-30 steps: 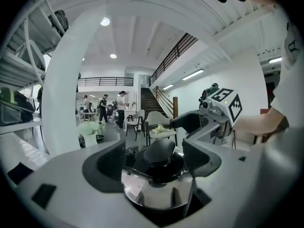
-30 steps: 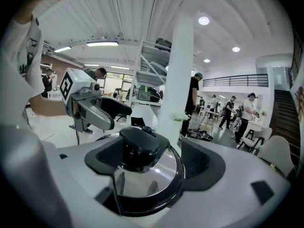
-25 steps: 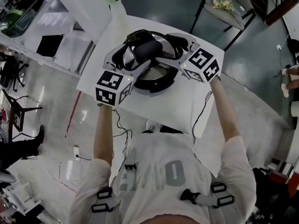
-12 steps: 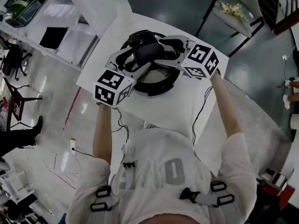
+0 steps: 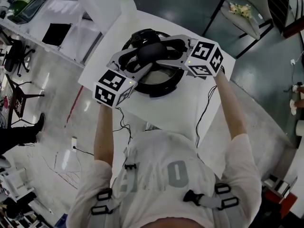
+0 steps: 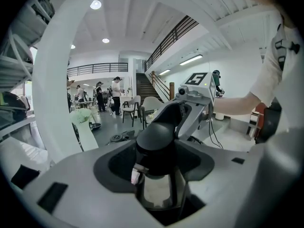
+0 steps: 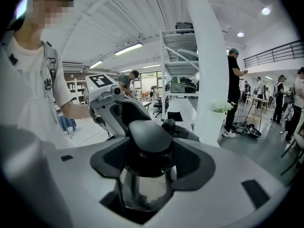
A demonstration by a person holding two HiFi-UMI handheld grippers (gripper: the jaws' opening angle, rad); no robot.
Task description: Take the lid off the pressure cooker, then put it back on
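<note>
Left tongs; right tongs: closing, clasping lid handle | handle lies lengthwise between them

Readable txt, 1 item:
- Lg grey "O", printed on white shirt, head view. Chars to its left are smeared, not readable.

Coded markings, not txt:
- Left cube and right cube: b/w square code patterns are carried on each visible face.
- One such face is also seen in each gripper view.

Unreadable:
- Sm. pink-white label at the edge of the lid knob, left gripper view. Print is too small to be read.
</note>
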